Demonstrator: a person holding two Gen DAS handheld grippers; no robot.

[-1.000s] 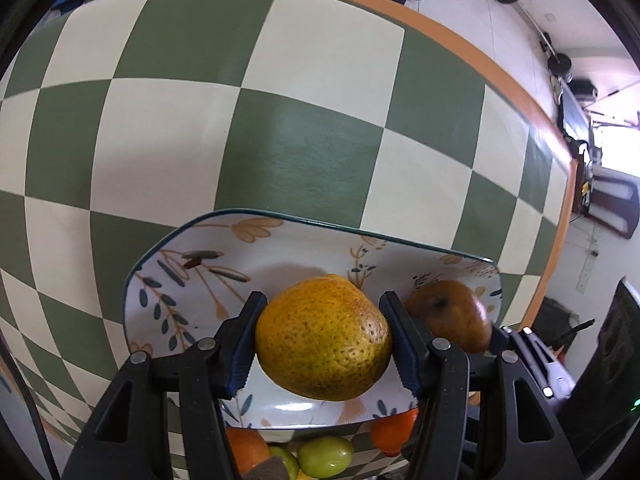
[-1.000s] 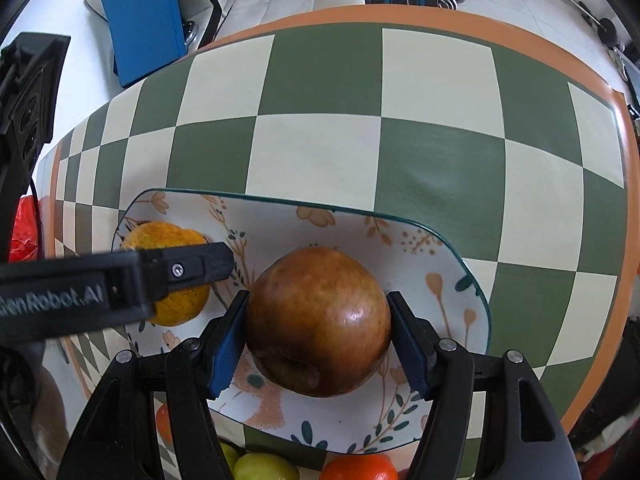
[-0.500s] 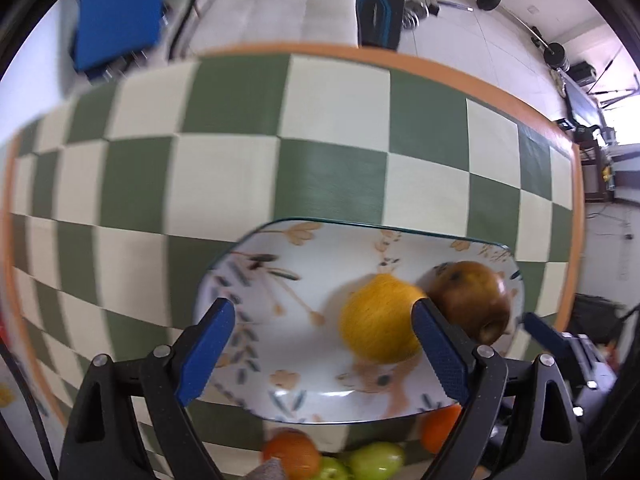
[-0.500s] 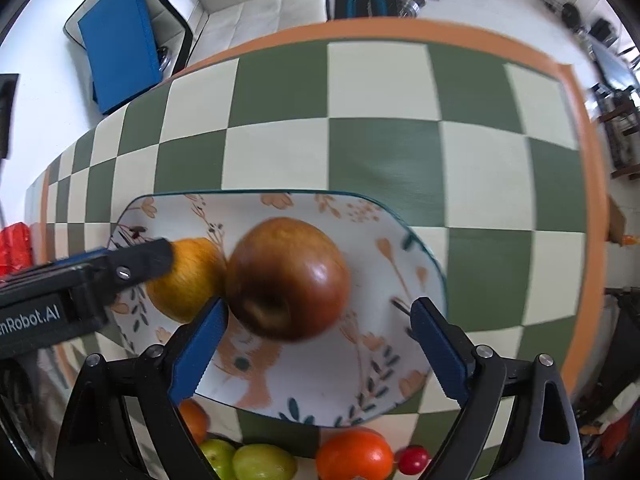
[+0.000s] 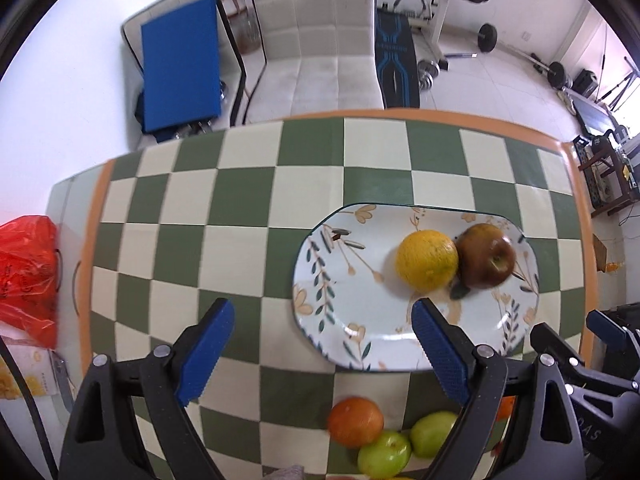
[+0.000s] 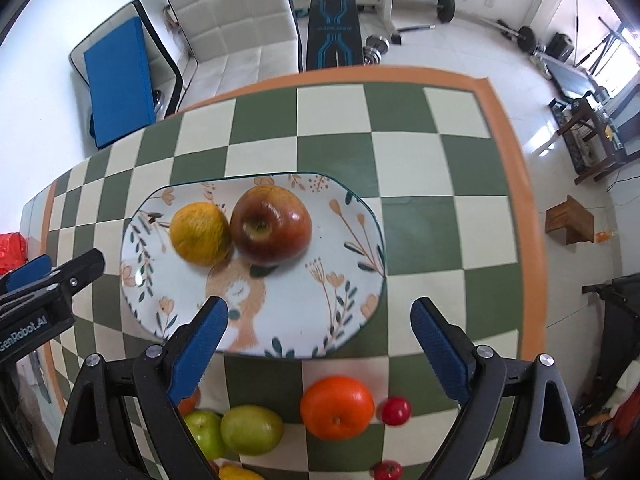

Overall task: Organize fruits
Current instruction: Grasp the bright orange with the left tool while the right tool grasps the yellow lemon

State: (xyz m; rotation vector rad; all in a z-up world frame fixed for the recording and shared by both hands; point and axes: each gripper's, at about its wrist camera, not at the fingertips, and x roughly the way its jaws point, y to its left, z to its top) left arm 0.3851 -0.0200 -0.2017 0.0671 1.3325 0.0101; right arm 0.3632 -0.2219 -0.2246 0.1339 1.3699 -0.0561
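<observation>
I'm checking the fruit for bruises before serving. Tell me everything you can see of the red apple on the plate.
The red apple is dark red-brown and glossy, with a yellowish patch around its stem hollow. It lies tilted on the floral plate, hollow facing the camera, pressed against the yellow orange beside it. No clear bruise shows.

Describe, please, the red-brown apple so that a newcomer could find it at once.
On the checked tablecloth lies a floral plate with two fruits. The apple is the larger, glossy one, stem hollow facing up, touching the dull yellow orange.
</observation>
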